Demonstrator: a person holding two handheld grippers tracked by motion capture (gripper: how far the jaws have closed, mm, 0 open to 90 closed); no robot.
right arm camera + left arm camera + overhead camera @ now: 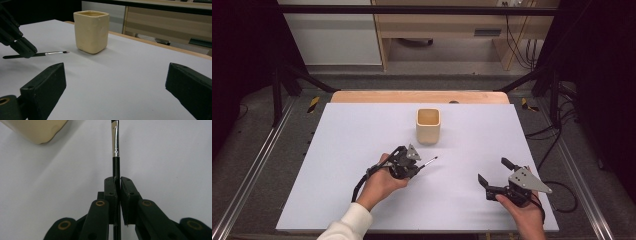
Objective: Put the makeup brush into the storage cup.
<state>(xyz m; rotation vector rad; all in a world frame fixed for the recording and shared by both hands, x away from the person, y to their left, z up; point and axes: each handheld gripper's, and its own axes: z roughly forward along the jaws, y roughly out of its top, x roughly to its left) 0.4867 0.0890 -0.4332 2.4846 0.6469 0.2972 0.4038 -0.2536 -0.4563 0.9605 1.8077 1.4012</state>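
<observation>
Brush (pixel 115 150) tip beyond frame edge

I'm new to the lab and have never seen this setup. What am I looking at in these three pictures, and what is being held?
A person holds a hand-operated gripper in each hand; there is no robot arm. The high view looks down on the white table from above. The other two pictures come from cameras riding on each gripper, looking along its black fingers. On the table stands a cream square cup. The left gripper is shut on a thin paintbrush, whose bristle end points toward the cup. The right gripper is open, nothing between its fingers, off to the side.
</observation>
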